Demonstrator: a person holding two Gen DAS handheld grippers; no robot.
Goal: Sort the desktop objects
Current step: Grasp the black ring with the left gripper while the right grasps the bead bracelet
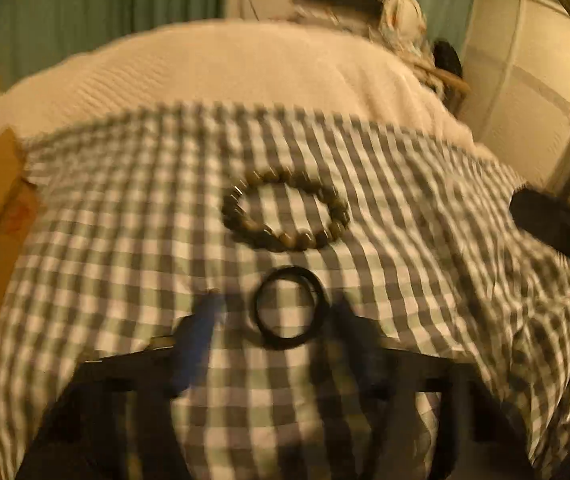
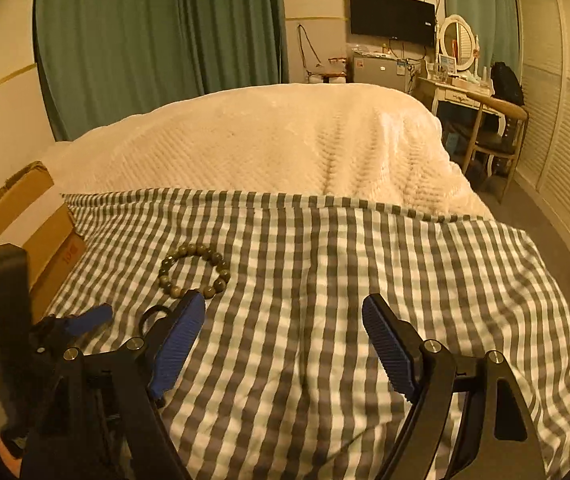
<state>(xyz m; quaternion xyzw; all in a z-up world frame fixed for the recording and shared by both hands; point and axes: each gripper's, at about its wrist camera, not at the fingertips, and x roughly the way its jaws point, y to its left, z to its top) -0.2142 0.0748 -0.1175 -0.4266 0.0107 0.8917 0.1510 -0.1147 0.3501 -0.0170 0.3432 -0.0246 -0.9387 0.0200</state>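
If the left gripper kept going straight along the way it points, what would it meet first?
Most likely the black ring lying on the checked cloth: it sits directly ahead between the left gripper fingers. The bead bracelet lies beyond it. Blur makes depth uncertain.

Left wrist view looks steeply down, close over the checked cloth (image 1: 405, 200), blurred. Right wrist view sits beside it, tilted less, looking across the cloth and bed (image 2: 269, 136) to the far wall. Both share the cloth, bead bracelet (image 1: 285, 212) and black ring (image 1: 291, 308).
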